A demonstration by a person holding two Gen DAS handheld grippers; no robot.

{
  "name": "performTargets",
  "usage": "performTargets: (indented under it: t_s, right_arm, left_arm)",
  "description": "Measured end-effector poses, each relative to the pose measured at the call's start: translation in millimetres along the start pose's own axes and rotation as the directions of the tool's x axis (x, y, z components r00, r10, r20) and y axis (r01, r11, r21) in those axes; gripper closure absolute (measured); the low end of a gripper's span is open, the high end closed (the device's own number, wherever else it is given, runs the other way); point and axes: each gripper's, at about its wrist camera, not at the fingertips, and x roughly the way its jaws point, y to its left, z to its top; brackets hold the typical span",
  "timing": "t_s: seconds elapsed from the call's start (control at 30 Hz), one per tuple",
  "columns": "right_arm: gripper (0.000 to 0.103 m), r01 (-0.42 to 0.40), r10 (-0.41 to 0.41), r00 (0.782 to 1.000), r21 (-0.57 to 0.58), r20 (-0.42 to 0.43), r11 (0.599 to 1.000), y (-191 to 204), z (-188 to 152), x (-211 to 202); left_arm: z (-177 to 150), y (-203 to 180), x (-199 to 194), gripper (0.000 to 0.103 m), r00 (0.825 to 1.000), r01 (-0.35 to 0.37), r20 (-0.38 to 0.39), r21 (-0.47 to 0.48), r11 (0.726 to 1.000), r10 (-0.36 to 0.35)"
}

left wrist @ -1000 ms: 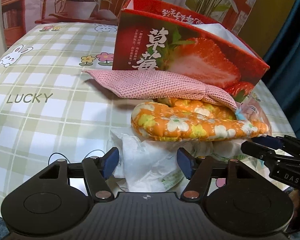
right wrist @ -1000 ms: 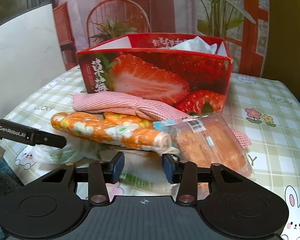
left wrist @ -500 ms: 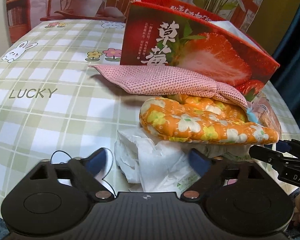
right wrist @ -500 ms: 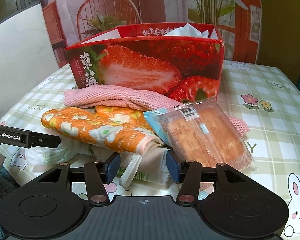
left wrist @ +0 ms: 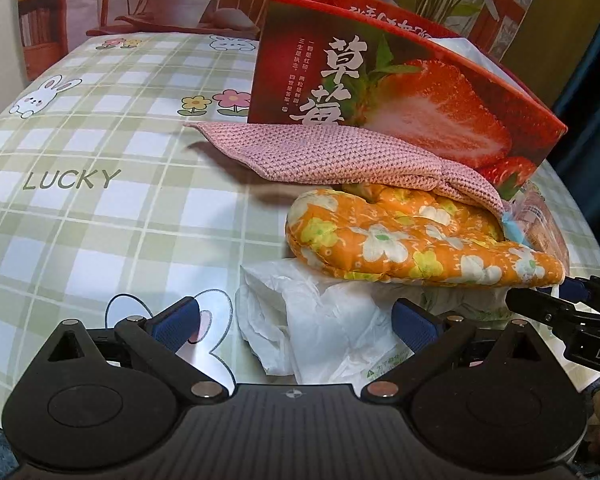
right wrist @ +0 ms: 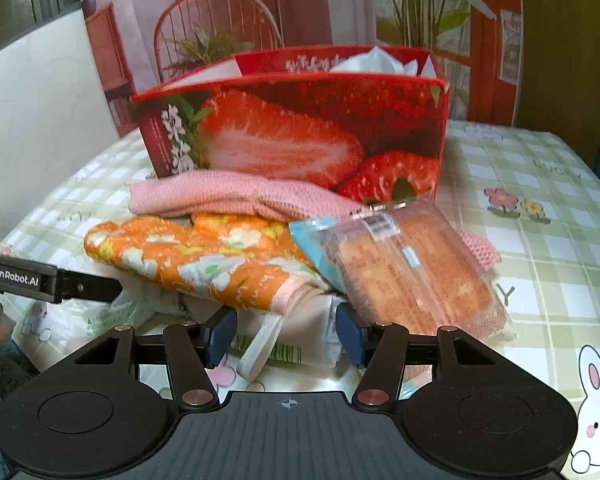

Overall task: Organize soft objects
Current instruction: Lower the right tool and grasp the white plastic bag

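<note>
The red cardboard box printed with strawberries [right wrist: 292, 128] stands in the upper centre of the frame on the green checked tablecloth [left wrist: 100, 208], with crumpled white paper [right wrist: 374, 60] poking from its open top. In front of it lie a pink knitted cloth [left wrist: 332, 152], an orange floral oven mitt [left wrist: 412, 240], a clear-wrapped bread packet [right wrist: 412, 268] and a crumpled white plastic bag [left wrist: 324, 324]. The left gripper [left wrist: 296, 320], tilted downward, is spread wide around the bag, released. The right gripper [right wrist: 288, 336] has just been opening, bag folds between its pads [right wrist: 350, 336], which do not pinch them

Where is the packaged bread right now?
In the right wrist view the packaged bread lies right of centre, leaning on the orange floral mitt and pink cloth, before the strawberry box.
</note>
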Motion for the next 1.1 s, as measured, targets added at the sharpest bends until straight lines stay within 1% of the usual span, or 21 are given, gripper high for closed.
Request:
performTargets:
  t_s: [0.03,0.07,0.1,0.13,0.17,0.27,0.4,0.53,0.67,0.77,0.93,1.03,1.1]
  right_arm:
    - [0.051,0.000,0.000,1.000,0.000,0.005,1.000,0,0,0]
    - [0.050,-0.001,0.001,1.000,-0.001,0.006,1.000,0,0,0]
    - [0.050,-0.003,0.003,1.000,-0.001,0.005,1.000,0,0,0]
    - [0.049,-0.004,0.004,1.000,-0.003,0.003,1.000,0,0,1]
    - [0.048,-0.001,0.001,1.000,-0.004,0.002,1.000,1,0,1]
    - [0.048,0.008,-0.008,1.000,-0.005,0.011,1.000,1,-1,1]
    - [0.045,0.005,-0.005,1.000,-0.001,0.016,1.000,-1,-1,2]
    - [0.041,0.002,-0.002,1.000,-0.004,0.007,1.000,0,-2,6]
    - [0.037,-0.007,0.007,1.000,-0.016,-0.002,1.000,2,-3,8]
    - [0.038,-0.027,0.026,1.000,-0.021,-0.014,0.999,5,-3,8]
    - [0.040,-0.073,0.071,0.997,-0.066,-0.042,0.995,17,-3,8]
    - [0.044,-0.094,0.090,0.995,-0.079,-0.052,0.992,20,-3,8]
    - [0.047,-0.123,0.119,0.991,-0.081,-0.057,0.989,22,-2,8]
  left_arm:
    - [0,1,-1,0.009,1.000,0.005,0.003,-0.004,1.000,-0.005]
    - [0,0,-3,0.023,1.000,0.023,0.009,-0.001,1.000,-0.023]
    - [-1,-1,-5,0.028,0.999,0.051,0.007,0.001,0.999,-0.051]
    - [-1,-4,-8,0.029,0.998,0.059,0.011,0.007,0.998,-0.059]
    - [-1,-6,-10,0.033,0.998,0.056,0.020,0.020,0.998,-0.056]
    - [-1,-9,-14,0.040,0.997,0.066,0.030,0.041,0.997,-0.067]
    - [-2,-8,-12,0.043,0.996,0.083,0.026,0.039,0.996,-0.084]
    - [-2,-6,-13,0.049,0.995,0.091,0.038,0.038,0.995,-0.093]
    - [-1,-4,-13,0.052,0.995,0.083,0.047,0.026,0.996,-0.084]
    - [-1,-2,-13,0.052,0.996,0.069,0.051,0.011,0.998,-0.070]
    - [0,3,-13,0.052,0.998,0.030,0.062,-0.015,0.999,-0.029]
    - [1,6,-14,0.051,0.997,-0.010,0.072,-0.024,1.000,0.012]
    - [2,11,-14,0.051,0.996,-0.030,0.077,-0.045,0.999,0.033]
